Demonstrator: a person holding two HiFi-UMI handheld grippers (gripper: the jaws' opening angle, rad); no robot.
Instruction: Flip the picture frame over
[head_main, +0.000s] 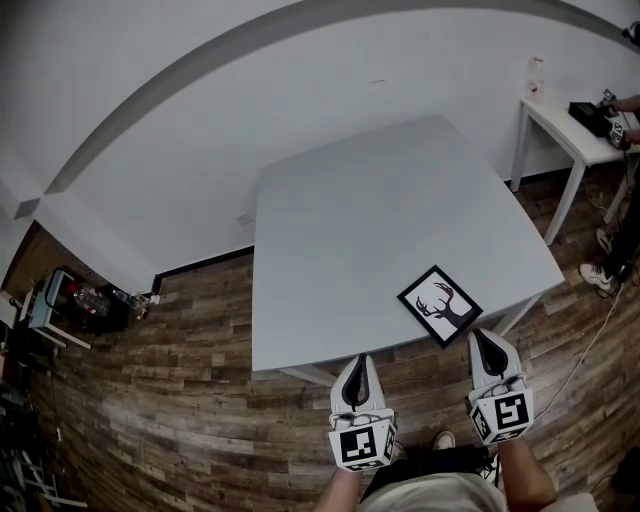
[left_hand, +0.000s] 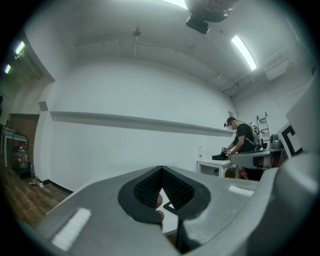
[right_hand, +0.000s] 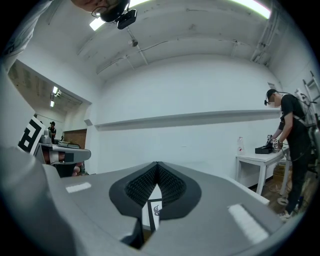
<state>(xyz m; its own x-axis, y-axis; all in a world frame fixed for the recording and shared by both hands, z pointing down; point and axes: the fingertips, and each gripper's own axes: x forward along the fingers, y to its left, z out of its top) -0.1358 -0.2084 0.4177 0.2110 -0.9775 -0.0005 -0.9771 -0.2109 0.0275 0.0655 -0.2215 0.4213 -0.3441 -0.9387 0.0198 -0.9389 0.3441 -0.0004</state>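
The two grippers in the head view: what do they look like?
Both the left gripper and right gripper are pale grey, tapering to a point, black ribbed pads inside. Each carries a white cube with black square markers. No sleeves visible.

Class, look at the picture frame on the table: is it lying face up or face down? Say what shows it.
Face up. The picture frame lies flat by the near edge of the table, with its deer silhouette showing.

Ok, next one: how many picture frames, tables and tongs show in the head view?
Picture frame: 1
Tables: 2, the grey table and the white side table
Tongs: 2, the left tongs and the right tongs
Total: 5
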